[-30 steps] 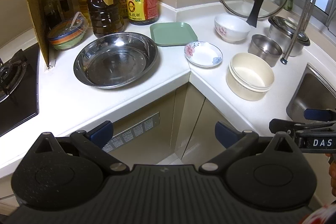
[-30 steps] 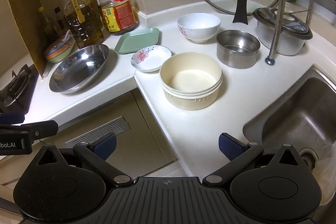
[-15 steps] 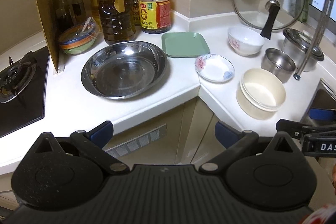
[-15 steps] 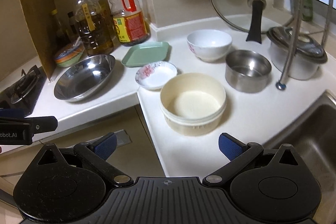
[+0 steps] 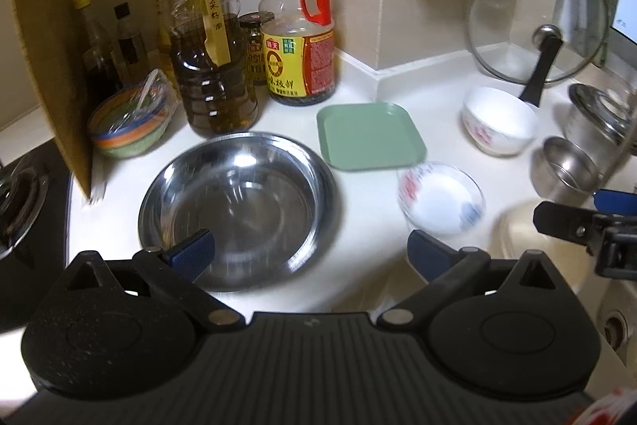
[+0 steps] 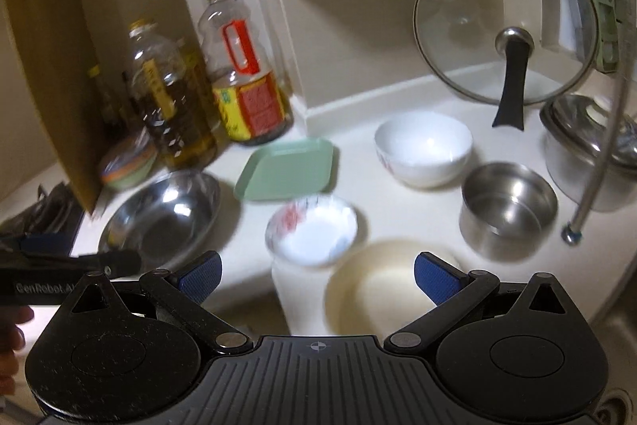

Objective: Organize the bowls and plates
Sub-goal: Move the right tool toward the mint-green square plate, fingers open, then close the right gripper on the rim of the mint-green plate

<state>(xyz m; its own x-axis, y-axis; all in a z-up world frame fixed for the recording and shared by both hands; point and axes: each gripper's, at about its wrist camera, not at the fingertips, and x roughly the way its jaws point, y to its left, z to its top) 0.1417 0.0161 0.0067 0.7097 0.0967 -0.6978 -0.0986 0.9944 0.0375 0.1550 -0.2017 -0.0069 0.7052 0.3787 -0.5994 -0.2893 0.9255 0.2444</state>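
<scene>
**Both grippers empty above corner surface**

Left hand-held gripper (image 5: 310,249): jaws apart, empty, over steel basin (image 5: 239,206). Right hand-held gripper (image 6: 316,273): jaws apart, empty, over cream bowl (image 6: 378,285). Floral saucer (image 6: 312,228) sits between basin and cream bowl; green plate (image 6: 284,170) behind it; white bowl (image 6: 424,152) further right. Side of the left gripper reads "GenRobot.AI". Bottle labels (image 5: 298,62) carry Chinese characters, too small to read.

We read "GenRobot.AI" in pale letters on the side of the left gripper (image 6: 316,267), seen at the left edge of the right wrist view. The soy sauce bottle (image 5: 299,38) carries a yellow and red label with "天" on a red badge; its other characters blur. The oil bottle (image 5: 207,66) bears a yellow strip of handwritten, illegible characters.
</scene>
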